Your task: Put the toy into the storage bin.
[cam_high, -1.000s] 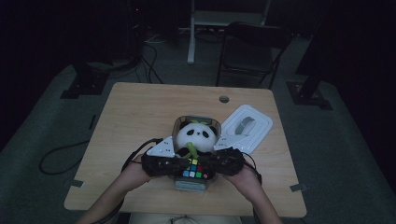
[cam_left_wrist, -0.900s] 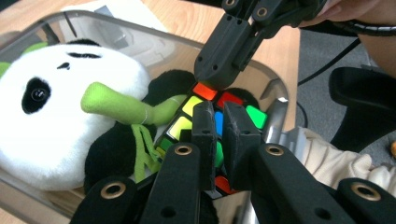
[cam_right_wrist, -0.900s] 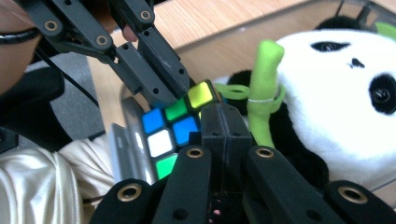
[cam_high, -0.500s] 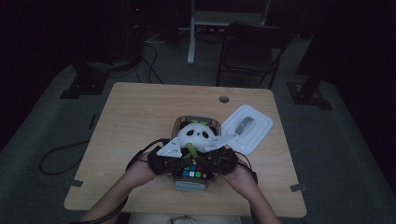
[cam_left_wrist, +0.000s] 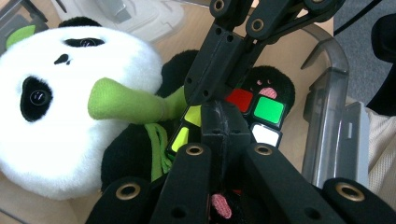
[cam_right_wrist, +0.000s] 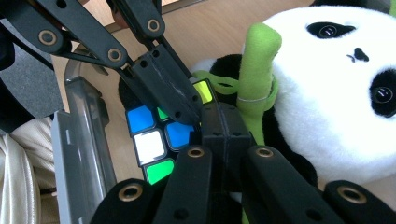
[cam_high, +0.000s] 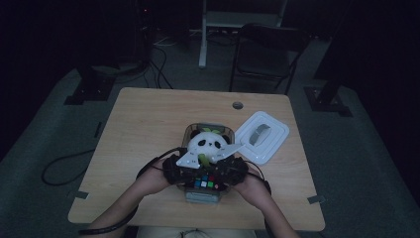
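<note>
A clear plastic box (cam_high: 200, 196) stands at the table's near middle and holds a panda plush (cam_high: 210, 144) and a colour cube (cam_high: 205, 184). The panda (cam_left_wrist: 70, 135) has a green bamboo stalk (cam_left_wrist: 121, 100) at its mouth. My left gripper (cam_left_wrist: 220, 122) is shut, with its tips resting on the cube (cam_left_wrist: 268, 109). Tip to tip against it, my right gripper (cam_right_wrist: 223, 122) is also shut and presses the cube (cam_right_wrist: 148, 144) beside the panda (cam_right_wrist: 327, 116). From above, the left gripper (cam_high: 197, 174) and right gripper (cam_high: 215, 174) meet over the box.
The box's white lid (cam_high: 262, 136) lies just right of it on the wooden table (cam_high: 148, 124). The box's clear wall (cam_left_wrist: 327, 121) rises close beside the jaws. A chair (cam_high: 267, 54) and a desk frame stand beyond the far edge; cables run on the floor at left.
Both hands have drawn closer together over the box, and the grey plates on the grippers now lie across the panda's lower face. Cube, panda and lid stay put.
</note>
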`<state>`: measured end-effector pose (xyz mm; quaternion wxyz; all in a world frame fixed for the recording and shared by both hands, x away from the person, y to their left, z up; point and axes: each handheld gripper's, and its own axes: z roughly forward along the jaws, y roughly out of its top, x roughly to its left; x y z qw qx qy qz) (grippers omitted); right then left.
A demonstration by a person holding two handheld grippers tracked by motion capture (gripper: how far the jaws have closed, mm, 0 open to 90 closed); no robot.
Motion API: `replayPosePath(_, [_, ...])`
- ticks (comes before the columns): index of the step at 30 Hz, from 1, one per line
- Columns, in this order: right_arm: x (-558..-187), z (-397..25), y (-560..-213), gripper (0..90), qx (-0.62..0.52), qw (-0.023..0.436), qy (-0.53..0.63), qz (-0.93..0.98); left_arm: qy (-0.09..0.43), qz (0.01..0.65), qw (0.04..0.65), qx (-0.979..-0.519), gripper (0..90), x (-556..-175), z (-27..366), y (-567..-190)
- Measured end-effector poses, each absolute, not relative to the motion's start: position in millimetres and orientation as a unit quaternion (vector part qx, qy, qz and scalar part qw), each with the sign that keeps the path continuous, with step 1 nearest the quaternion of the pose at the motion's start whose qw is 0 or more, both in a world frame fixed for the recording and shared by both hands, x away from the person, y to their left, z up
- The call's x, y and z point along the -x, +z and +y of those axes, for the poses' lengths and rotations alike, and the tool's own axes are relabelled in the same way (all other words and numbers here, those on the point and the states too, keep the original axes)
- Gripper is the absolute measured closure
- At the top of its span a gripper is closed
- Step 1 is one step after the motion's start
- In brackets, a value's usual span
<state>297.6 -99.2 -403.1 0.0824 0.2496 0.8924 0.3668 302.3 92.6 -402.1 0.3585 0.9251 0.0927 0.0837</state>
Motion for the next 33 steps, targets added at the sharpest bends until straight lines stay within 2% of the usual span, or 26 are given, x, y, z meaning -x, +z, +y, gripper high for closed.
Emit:
replayPosePath(6, [-299.2, -99.7, -403.6, 90.0, -0.256, 0.083, 0.363, 0.892, 0.098, 0.095, 0.353, -0.926, 90.0, -301.1, 89.4, -403.5])
replayPosePath(11, [-297.5, -101.4, -401.3, 90.0, -0.26, 0.079, 0.371, 0.888, 0.087, 0.106, 0.365, -0.921, 90.0, -299.8, 93.3, -399.3])
replayPosePath(14, [-298.0, -106.1, -398.1, 90.0, -0.264, 0.061, 0.392, 0.879, 0.08, 0.112, 0.384, -0.913, 90.0, -297.3, 95.9, -394.8])
replayPosePath(16, [-297.0, -111.8, -394.8, 81.5, -0.267, 0.05, 0.41, 0.871, 0.06, 0.113, 0.4, -0.908, 90.0, -296.7, 98.9, -392.4])
replayPosePath(17, [-296.5, -115.2, -392.5, 73.6, -0.271, 0.047, 0.416, 0.867, 0.067, 0.107, 0.406, -0.905, 90.0, -294.2, 99.4, -390.8])
replayPosePath(18, [-296.6, -120.5, -390.0, 70.7, -0.279, 0.05, 0.427, 0.858, 0.062, 0.105, 0.413, -0.902, 86.6, -293.4, 100.4, -389.2])
replayPosePath(19, [-297.7, -125.4, -388.5, 64.8, -0.286, 0.048, 0.437, 0.852, 0.059, 0.105, 0.413, -0.902, 79.6, -293.1, 100.6, -388.1])
replayPosePath(20, [-299.1, -129.2, -387.6, 60.7, -0.293, 0.047, 0.443, 0.846, 0.065, 0.105, 0.42, -0.899, 79.3, -291.6, 101.5, -386.3])
replayPosePath(21, [-300.9, -134.5, -386.7, 58.3, -0.306, 0.048, 0.45, 0.837, 0.061, 0.107, 0.428, -0.895, 71.8, -290.8, 102.5, -384.4])
replayPosePath(23, [-304.6, -144.3, -386.6, 50.6, -0.323, 0.048, 0.459, 0.826, 0.067, 0.105, 0.432, -0.893, 68.2, -290.1, 105.1, -380.8])
replayPosePath(26, [-307.6, -152.3, -387.8, 46.0, -0.341, 0.051, 0.463, 0.817, 0.059, 0.113, 0.438, -0.89, 65.8, -292.6, 108.7, -378.9])
replayPosePath(27, [-309.8, -161.7, -390.6, 40.4, -0.357, 0.06, 0.465, 0.808, 0.058, 0.128, 0.443, -0.886, 65.4, -296.9, 114.2, -379.4])
replayPosePath(28, [-309.8, -161.7, -390.6, 40.4, -0.357, 0.06, 0.465, 0.808, 0.058, 0.128, 0.443, -0.886, 62.4, -296.9, 114.2, -379.4])
replayPosePath(30, [-310.0, -168.5, -394.6, 33.6, -0.373, 0.077, 0.461, 0.801, 0.057, 0.136, 0.446, -0.883, 59.9, -300.1, 119.1, -381.5])
replayPosePath(33, [-313.9, -177.5, -398.3, 29.9, -0.392, 0.062, 0.469, 0.789, 0.059, 0.152, 0.453, -0.876, 50.8, -302.8, 124.3, -382.5])
